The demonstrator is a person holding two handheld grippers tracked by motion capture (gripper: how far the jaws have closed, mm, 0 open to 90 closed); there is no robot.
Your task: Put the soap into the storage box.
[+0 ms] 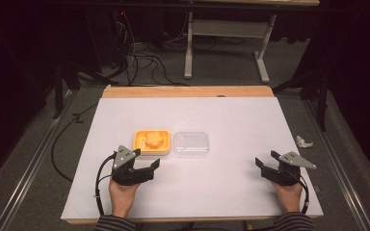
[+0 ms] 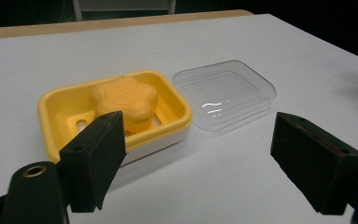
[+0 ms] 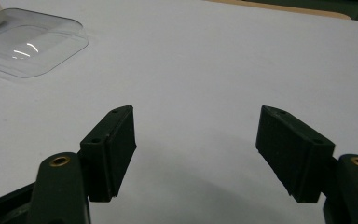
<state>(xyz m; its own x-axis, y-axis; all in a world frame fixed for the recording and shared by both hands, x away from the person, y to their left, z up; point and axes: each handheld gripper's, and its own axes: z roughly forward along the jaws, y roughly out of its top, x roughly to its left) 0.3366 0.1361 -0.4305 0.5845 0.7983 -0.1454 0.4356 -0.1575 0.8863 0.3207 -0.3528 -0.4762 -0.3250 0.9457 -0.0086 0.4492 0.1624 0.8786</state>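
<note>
White-topped table (image 1: 231, 120) with wooden far edge. Resting on it: yellow soap dish (image 1: 151, 143) and, touching its right side, clear lid (image 1: 191, 144).

Your left hand (image 1: 123, 192) grips the left hand-held gripper (image 1: 150, 169) low over the worktop (image 1: 231, 120), its jaws spread wide and empty, pointing forward and to your right. Your right hand (image 1: 289, 195) holds the right hand-held gripper (image 1: 266, 168) well apart from it, jaws likewise wide and empty, angled toward your left. Both striped sleeves (image 1: 115, 224) enter from the near edge.
</note>
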